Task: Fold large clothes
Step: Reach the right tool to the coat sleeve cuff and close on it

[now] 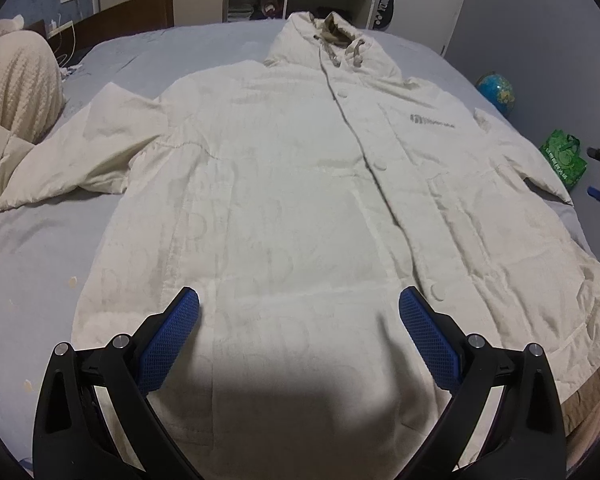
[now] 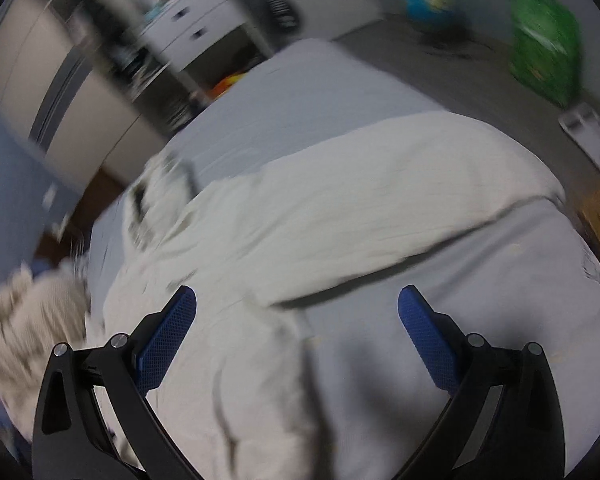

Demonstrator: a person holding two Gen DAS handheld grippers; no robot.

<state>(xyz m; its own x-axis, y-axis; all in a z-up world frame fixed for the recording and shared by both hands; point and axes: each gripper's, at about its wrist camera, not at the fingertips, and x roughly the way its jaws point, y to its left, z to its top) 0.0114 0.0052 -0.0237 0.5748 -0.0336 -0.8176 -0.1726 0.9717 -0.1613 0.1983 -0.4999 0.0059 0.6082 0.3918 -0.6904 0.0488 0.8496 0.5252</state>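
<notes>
A large cream hooded coat (image 1: 300, 184) was seen spread flat, front up and buttoned, across a grey-blue bed (image 1: 32, 248), its hood (image 1: 332, 40) toward the far end and its hem toward the near edge. Both sleeves were laid out to the sides, the left sleeve (image 1: 68, 152) reaching toward a cream blanket (image 1: 16, 88) heaped at the left of the bed. No fold could be made out anywhere on the coat, so the task was judged to be at its very start, with the sleeves, the sides and the length all left to be folded.

The left gripper (image 1: 299, 312) was held over the near part of the coat, its blue pads (image 1: 172, 344) set wide apart; nothing was held between them, and whether the tips touched the cloth could not be told. The right gripper (image 2: 297, 312) was likewise spread wide and empty, pictured above a sleeve and a strip of bare sheet, in a view badly smeared by motion blur. In the left view it appeared only as a small dark shape at the far right edge, well apart from the coat. A globe (image 1: 496, 90) and a green bag (image 1: 562, 160) were seen on the floor beyond the right side of the bed.
</notes>
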